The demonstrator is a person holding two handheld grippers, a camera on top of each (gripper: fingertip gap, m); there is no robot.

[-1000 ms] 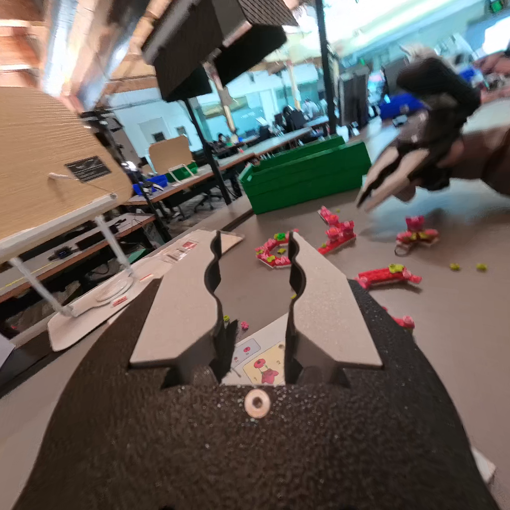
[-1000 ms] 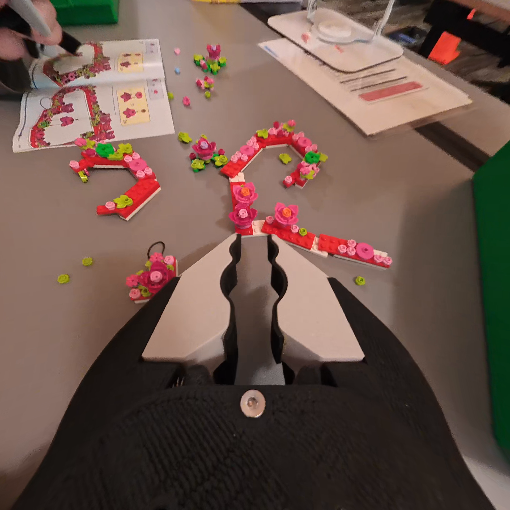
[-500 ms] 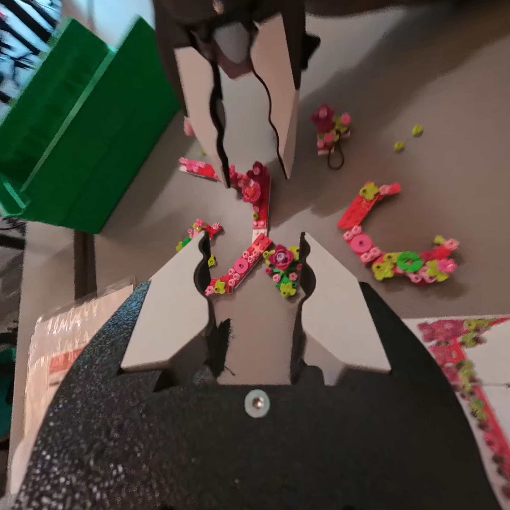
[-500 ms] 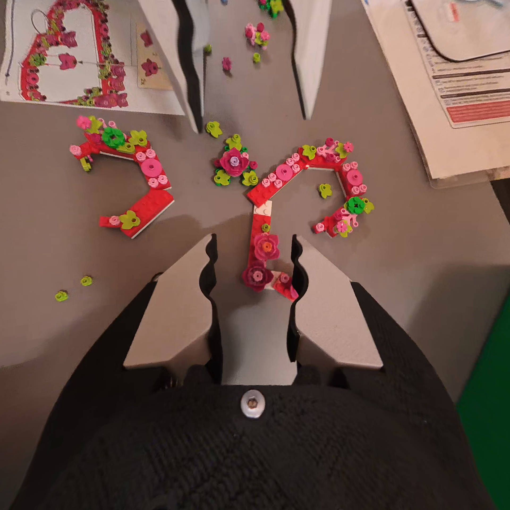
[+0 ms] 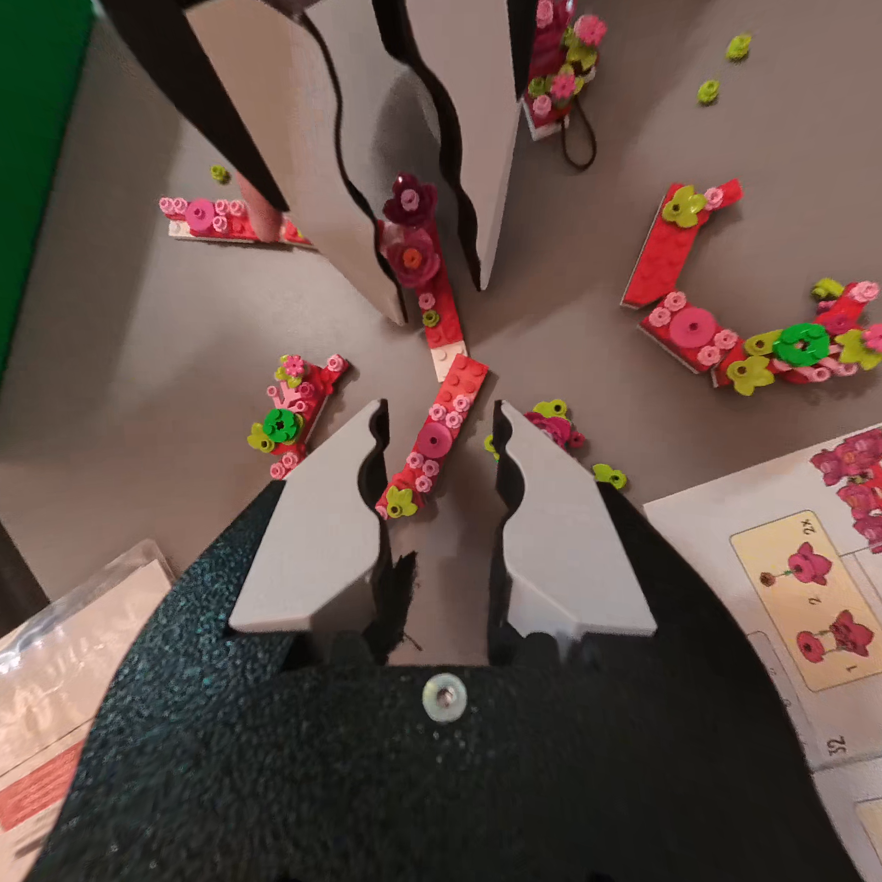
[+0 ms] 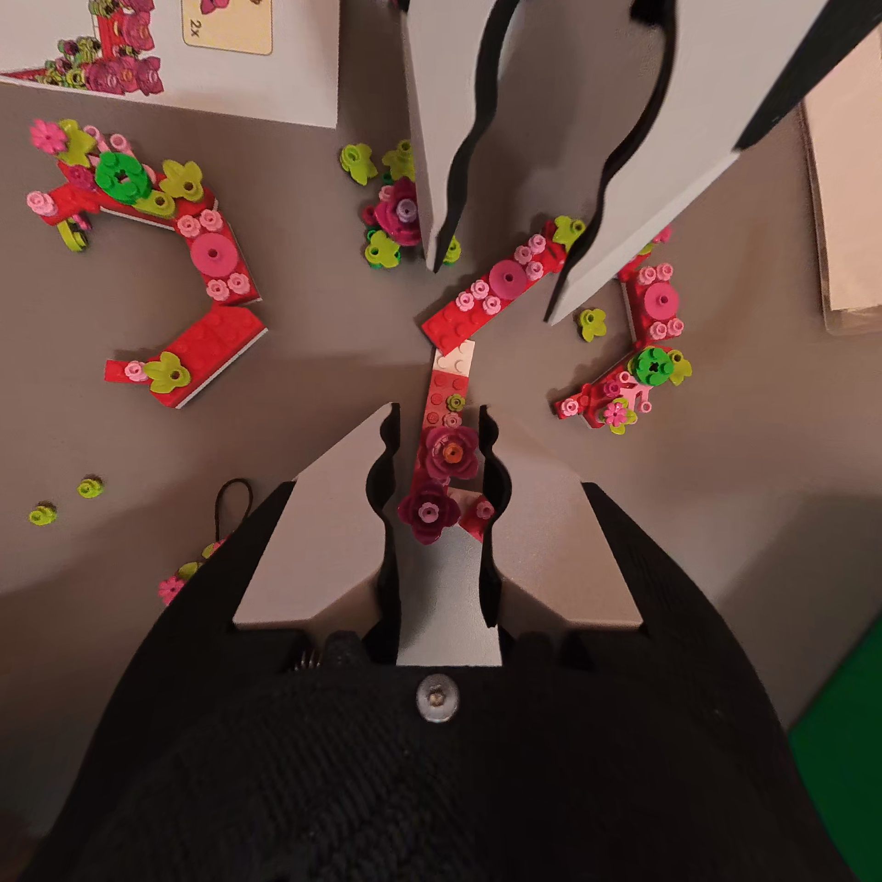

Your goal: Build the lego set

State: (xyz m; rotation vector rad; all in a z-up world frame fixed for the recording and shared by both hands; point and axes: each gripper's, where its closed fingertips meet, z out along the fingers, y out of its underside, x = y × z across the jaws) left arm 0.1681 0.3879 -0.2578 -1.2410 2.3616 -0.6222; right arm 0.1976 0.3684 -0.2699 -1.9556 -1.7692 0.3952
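A red Lego strip with two dark pink flowers (image 6: 446, 453) lies on the grey table and meets a second red strip with pink studs (image 6: 501, 281) at a white plate (image 6: 456, 355). My right gripper (image 6: 438, 410) is open, its fingers on either side of the flower strip, close to the flowers. My left gripper (image 5: 439, 410) is open, with the studded strip (image 5: 434, 441) between its fingers. Each gripper faces the other from the opposite end: the right gripper's fingers (image 5: 334, 215) show at the top of the left wrist view, around the flower strip (image 5: 415, 257).
A C-shaped red section (image 6: 210, 267) lies to the left and a curved section with a green stud (image 6: 654, 305) to the right. A loose flower cluster (image 6: 396, 215), the instruction booklet (image 5: 763, 596), a green bin (image 5: 28, 143), bagged paper (image 5: 47, 692) and small lime pieces (image 6: 90, 487) surround them.
The left gripper swung from looking across the room to pointing down at the table. Both grippers came down close over the joined strips from opposite ends. The right jaws widened, then narrowed around the flower strip.
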